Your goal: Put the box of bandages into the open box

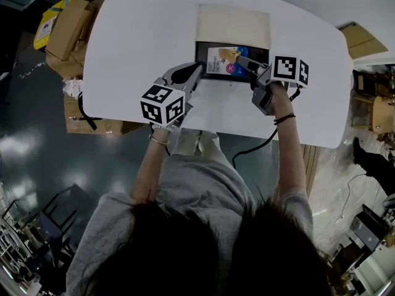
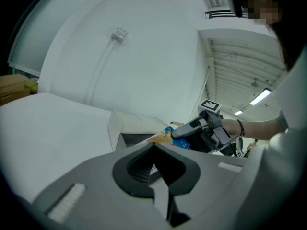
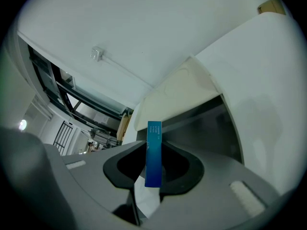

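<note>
The open box (image 1: 233, 24) lies at the far middle of the white table (image 1: 136, 36), its cream lid folded back and its dark inside facing up. My right gripper (image 1: 244, 65) is shut on the bandage box (image 1: 222, 59), a flat blue and white pack, and holds it over the dark inside. In the right gripper view the bandage box (image 3: 154, 152) stands edge-on between the jaws of the right gripper (image 3: 153, 178), with the open box (image 3: 182, 92) beyond. My left gripper (image 1: 196, 71) sits at the open box's near left corner. Its jaws stand slightly apart in the left gripper view (image 2: 156, 169), with nothing clearly held.
Cardboard boxes (image 1: 68, 23) lie on the floor left of the table, and another carton (image 1: 358, 39) sits at the right. A black cable (image 1: 253, 143) hangs from the right gripper over the table's near edge. The person stands against that edge.
</note>
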A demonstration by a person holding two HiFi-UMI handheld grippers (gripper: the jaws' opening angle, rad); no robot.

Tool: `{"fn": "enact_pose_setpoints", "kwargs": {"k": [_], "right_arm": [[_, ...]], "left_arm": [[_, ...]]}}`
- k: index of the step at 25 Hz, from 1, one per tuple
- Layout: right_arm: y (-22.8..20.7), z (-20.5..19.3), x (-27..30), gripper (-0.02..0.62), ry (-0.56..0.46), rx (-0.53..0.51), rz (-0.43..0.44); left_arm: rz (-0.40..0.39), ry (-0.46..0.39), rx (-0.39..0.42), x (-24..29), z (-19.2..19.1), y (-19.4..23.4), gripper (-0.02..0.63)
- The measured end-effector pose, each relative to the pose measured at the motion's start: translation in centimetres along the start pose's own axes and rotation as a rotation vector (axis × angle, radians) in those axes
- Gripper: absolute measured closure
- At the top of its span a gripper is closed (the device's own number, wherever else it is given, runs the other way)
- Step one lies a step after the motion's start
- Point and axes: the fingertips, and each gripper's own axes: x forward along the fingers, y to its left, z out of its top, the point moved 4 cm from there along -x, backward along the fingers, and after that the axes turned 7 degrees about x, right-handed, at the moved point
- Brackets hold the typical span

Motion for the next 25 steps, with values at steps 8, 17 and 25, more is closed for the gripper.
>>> {"fn": "enact_pose_setpoints", "kwargs": {"k": [8,17,25], "right_arm": [[-0.5,0.2,0.2,0.486,0.001,0.014,-0.026],[-1.5,0.3,0.4,0.476,0.011,0.007,-0.097],[-2.1,0.5,0.6,0.456,0.029,-0.004,-0.153]], "left_arm": [[0.0,-0.001,-0.01,0.1,0.0,0.0,0.612],[-0.001,-0.002,-0.02,0.2,-0.2,0.0,0.612],[-0.003,-0.005,-0.022,0.2,-0.1,0.0,0.612]]}}
